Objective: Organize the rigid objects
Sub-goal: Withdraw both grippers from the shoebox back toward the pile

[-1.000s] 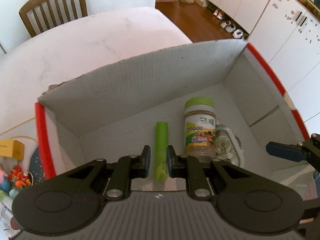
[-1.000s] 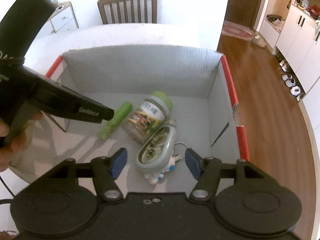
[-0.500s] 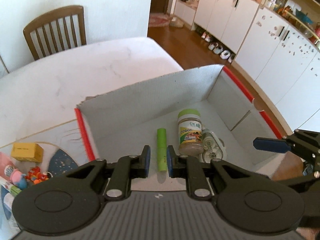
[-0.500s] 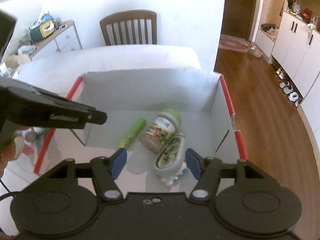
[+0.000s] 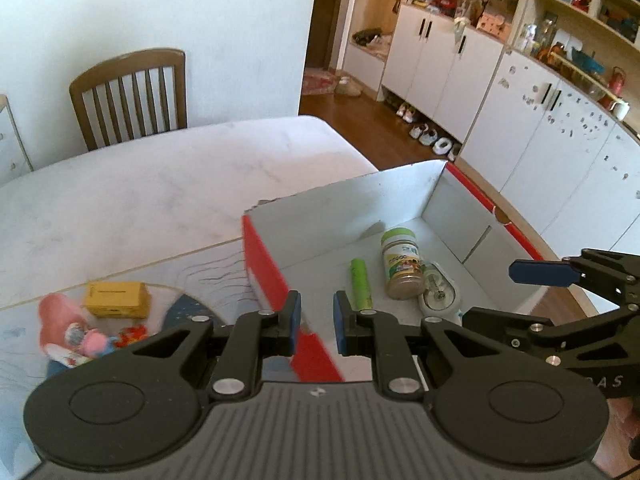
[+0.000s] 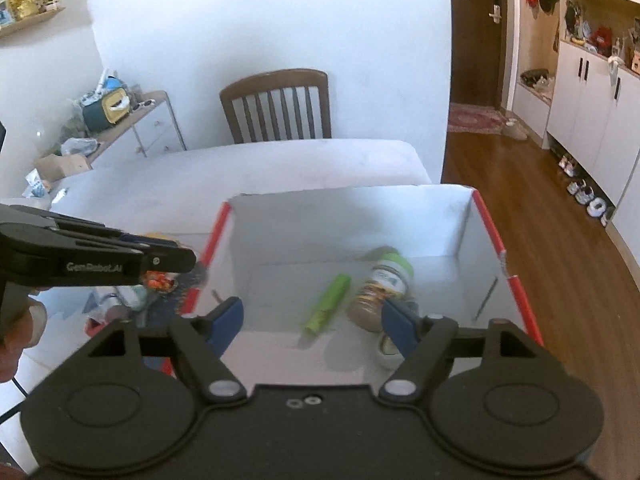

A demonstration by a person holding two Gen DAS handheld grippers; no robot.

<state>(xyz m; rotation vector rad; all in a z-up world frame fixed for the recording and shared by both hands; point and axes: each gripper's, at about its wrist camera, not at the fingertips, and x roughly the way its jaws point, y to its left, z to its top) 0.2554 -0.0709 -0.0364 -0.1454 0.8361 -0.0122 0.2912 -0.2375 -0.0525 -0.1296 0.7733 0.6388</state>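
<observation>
A white table (image 5: 120,200) is seen bearing an open box (image 5: 360,200) with red-edged side walls, set at the table's corner. A wooden chair (image 6: 276,104) stands at the table's far side, well beyond the box. Inside the box, three things lie on the floor: a jar (image 5: 401,263) with a green lid on its side near the middle, a green tube (image 5: 361,283) just left of the jar, and a pale oval case (image 5: 440,298) touching the jar's base on the right. Outside the box, to its left, a yellow block (image 5: 117,299) and a pink toy (image 5: 64,330) are set on a patterned mat. The left gripper (image 5: 314,322) is held above the box's left wall, its jaws narrowly parted and holding nothing. The right gripper (image 6: 312,322) is held above the box's near side, its jaws spread wide and empty.
</observation>
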